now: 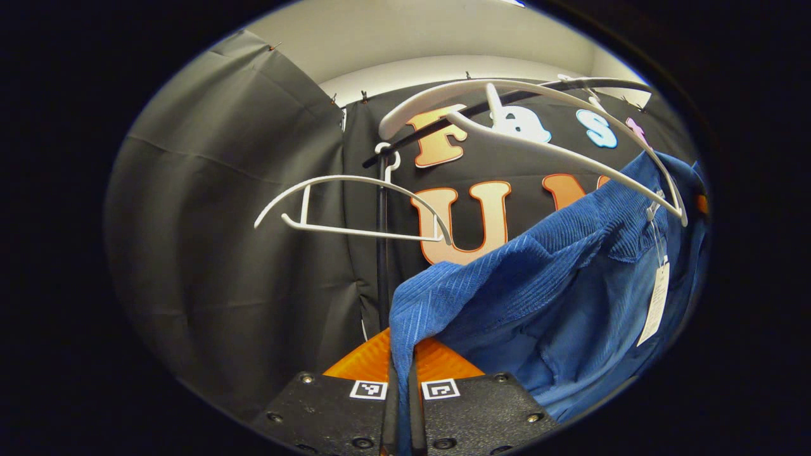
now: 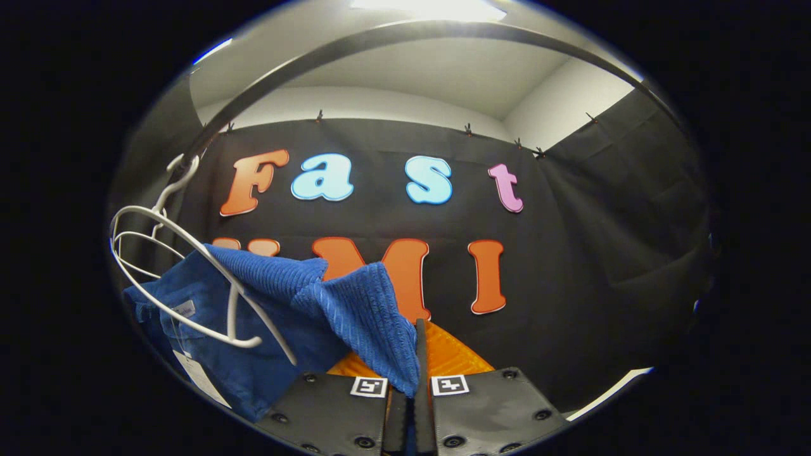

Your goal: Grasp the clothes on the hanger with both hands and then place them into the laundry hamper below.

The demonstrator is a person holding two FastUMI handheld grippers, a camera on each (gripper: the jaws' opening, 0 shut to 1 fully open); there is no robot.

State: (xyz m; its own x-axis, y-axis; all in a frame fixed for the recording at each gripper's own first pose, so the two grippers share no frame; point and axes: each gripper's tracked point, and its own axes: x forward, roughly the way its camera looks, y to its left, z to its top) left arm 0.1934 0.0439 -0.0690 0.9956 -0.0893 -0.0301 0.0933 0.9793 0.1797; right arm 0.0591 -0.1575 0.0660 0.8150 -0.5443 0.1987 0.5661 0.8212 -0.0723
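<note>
A blue ribbed garment [image 1: 557, 278] with a paper tag hangs stretched between both grippers. In the left gripper view its shoulder runs down into my left gripper [image 1: 402, 373], whose fingers are shut on the cloth. A white hanger [image 1: 538, 139] on the black rail [image 1: 507, 98] stands over the garment's collar. In the right gripper view the blue garment [image 2: 279, 316] comes in from the left, and my right gripper [image 2: 415, 367] is shut on its other shoulder. The white hanger [image 2: 190, 291] lies across the cloth there.
A second, bare white hanger [image 1: 355, 212] hangs on the rail to the left, beside a black upright pole [image 1: 382, 253]. Black cloth walls close the booth on all sides. The rail [image 2: 405, 38] arcs overhead in the right gripper view.
</note>
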